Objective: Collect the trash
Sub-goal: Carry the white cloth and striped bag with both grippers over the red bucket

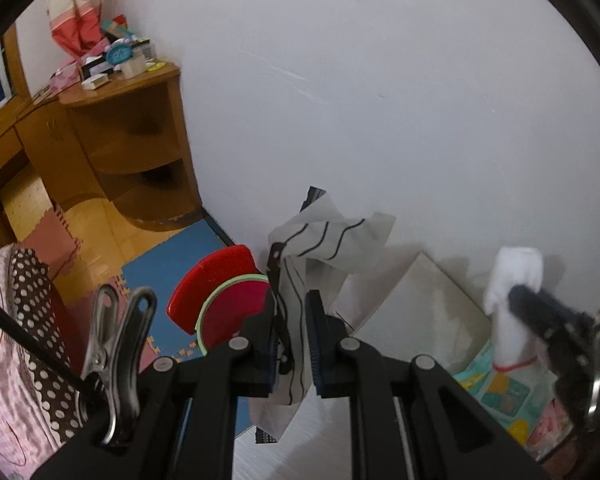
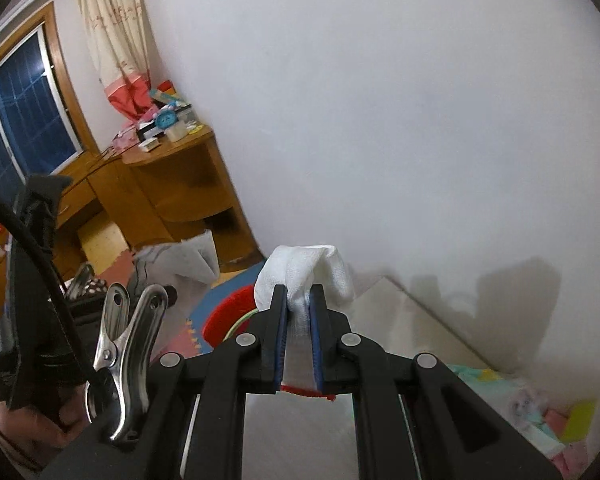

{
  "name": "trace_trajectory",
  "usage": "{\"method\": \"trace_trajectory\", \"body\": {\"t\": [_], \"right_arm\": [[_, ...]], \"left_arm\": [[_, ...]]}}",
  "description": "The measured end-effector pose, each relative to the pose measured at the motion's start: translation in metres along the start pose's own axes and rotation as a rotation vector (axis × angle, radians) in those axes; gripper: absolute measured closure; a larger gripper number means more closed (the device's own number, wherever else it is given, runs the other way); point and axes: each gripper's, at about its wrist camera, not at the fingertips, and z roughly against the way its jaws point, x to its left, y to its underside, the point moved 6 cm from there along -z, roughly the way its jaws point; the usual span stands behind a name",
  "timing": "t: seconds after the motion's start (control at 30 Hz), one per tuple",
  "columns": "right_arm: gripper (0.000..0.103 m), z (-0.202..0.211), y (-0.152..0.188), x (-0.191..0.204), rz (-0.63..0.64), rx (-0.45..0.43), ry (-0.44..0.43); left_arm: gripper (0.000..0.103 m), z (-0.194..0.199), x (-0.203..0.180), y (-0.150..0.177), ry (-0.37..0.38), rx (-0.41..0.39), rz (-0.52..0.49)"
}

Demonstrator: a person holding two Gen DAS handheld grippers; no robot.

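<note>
You held the translucent black-striped plastic bag [image 1: 300, 312] in the left gripper [image 1: 291, 344]; the right gripper [image 2: 299, 336] pinched the crumpled white tissue [image 2: 304, 276]; both jaws needed firm, steady pressure.

Left gripper [image 1: 291, 344]: angled downward, fingers [image 1: 262, 344] nearly closed and clamped on a thin striped plastic bag [image 1: 324, 240]. Right gripper [image 2: 299, 332]: angled downward, fingers [image 2: 276, 332] nearly closed and clamped on a wad of white tissue [image 2: 304, 268]. In the left wrist view the right gripper appears at the right edge.
</note>
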Motion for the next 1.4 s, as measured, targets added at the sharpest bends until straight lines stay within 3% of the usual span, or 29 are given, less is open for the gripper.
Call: {"method": "trace_trajectory", "body": {"t": [0.27,0.53,0.87,1.1,1.4], "right_arm": [[0.092,-0.037,0.005,0.014,0.001,0.075,-0.044],[0.092,-0.108,0.0,0.068,0.087,0.166,-0.114],[0.092,-0.253,-0.001,0.121,0.169,0.423,-0.106],[0.092,-0.36,0.04,0.11,0.175,0.604,-0.079],[0.092,-0.467,0.128,0.095,0.182,0.913,-0.061]], "left_arm": [[0.09,-0.014,0.034,0.007,-0.043,0.047,0.061],[0.09,-0.047,0.086,0.014,-0.092,0.111,0.15],[0.09,-0.153,0.15,0.011,-0.069,0.269,0.328],[0.09,-0.242,0.164,0.035,-0.03,0.379,0.397],[0.09,-0.346,0.175,0.119,0.048,0.613,0.546]]}}
